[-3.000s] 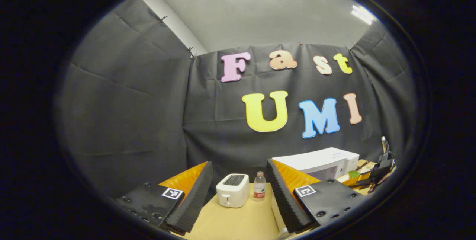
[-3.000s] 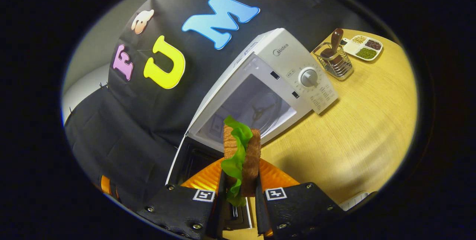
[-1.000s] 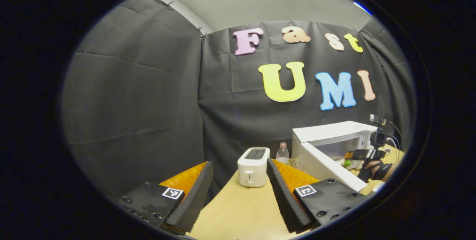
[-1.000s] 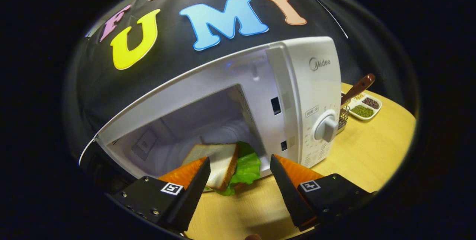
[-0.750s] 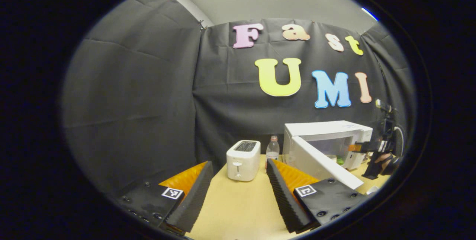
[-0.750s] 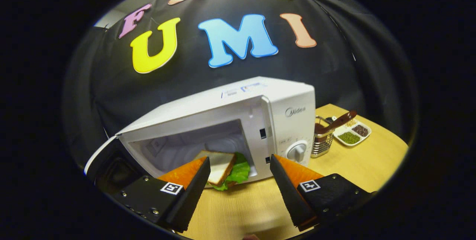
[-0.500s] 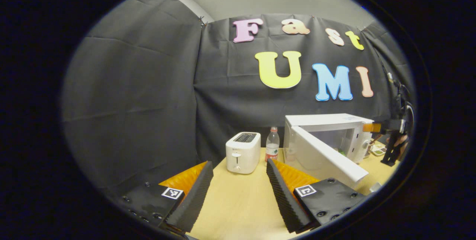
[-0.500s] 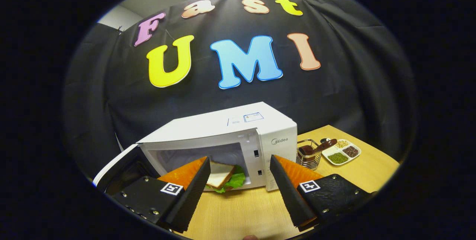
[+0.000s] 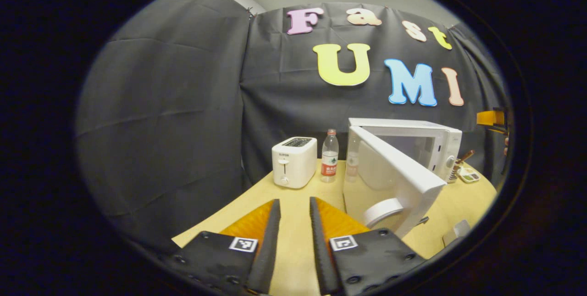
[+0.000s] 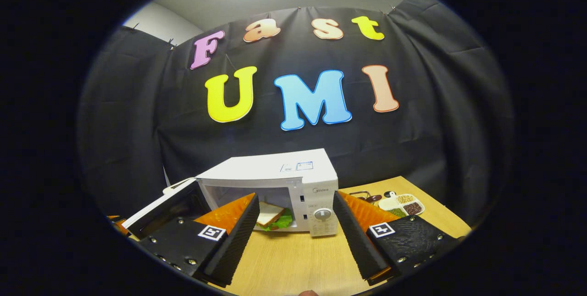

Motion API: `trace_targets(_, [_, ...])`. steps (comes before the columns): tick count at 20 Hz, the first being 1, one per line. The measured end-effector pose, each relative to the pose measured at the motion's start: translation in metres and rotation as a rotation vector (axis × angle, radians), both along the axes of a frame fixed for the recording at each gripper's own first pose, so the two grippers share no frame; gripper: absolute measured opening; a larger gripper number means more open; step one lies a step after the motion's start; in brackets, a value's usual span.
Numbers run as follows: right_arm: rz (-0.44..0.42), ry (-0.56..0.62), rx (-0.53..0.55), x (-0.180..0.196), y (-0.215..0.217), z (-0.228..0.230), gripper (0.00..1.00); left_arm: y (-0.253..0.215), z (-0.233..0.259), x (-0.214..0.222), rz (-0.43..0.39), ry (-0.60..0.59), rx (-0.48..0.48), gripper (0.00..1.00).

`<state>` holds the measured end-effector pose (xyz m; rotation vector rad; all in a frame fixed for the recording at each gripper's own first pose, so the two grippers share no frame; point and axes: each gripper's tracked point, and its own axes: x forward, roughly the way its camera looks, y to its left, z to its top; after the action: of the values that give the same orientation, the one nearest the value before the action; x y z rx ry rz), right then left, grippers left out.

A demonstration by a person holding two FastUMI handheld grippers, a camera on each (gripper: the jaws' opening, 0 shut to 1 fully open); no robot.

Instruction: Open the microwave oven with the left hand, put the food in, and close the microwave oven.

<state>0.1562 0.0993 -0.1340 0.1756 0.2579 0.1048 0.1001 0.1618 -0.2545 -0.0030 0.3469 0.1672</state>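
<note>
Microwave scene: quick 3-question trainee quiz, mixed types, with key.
1. True or false: the microwave door is closed.
2. Where is the sandwich? A) on the toaster B) inside the microwave C) held by the right gripper
3. Fill in: next to the toaster stands a water ____.

Key: 1 false, it stands open. 2 B. 3 bottle.
</note>
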Motion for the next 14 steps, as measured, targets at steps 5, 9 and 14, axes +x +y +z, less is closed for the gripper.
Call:
trace_targets(5, [0.002, -0.010, 0.021, -0.034, -0.048, 0.012, 0.98, -0.040, -0.001, -0.009, -0.008, 0.007, 0.026, 0.26])
trace_targets(9, [-0.006, -0.030, 0.025, -0.063, -0.085, 0.018, 0.98, -0.063, 0.007, -0.015, 0.003, 0.001, 0.078, 0.07])
trace_targets(14, [-0.011, -0.009, 0.057, -0.095, -0.115, 0.016, 0.98, -0.105, 0.002, -0.017, -0.040, 0.014, 0.060, 0.07])
